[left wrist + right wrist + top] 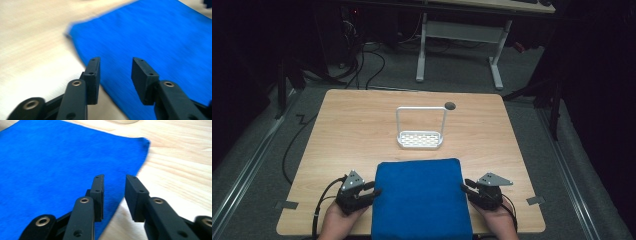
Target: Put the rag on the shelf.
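Note:
A blue cloth (pixel 421 197) lies flat on the near half of the wooden table (pixel 352 130), its near edge hanging over the table's front. My left gripper (pixel 374 189) sits at the cloth's left edge, jaws open, nothing between them. In the left gripper view the left gripper (pixel 116 61) straddles the edge of the blue cloth (pixel 155 40). My right gripper (pixel 466 185) rests at the cloth's right edge, also open. In the right gripper view the right gripper (pixel 114 178) hovers over the right edge of the blue cloth (pixel 57 162).
A white wire rack (pixel 420 130) with a tall handle and a perforated base stands mid-table, beyond the cloth. A round dark hole (pixel 450 105) is set in the table behind it. Bare wood lies left and right of the rack. Another desk's legs (pixel 422 45) stand on the floor beyond.

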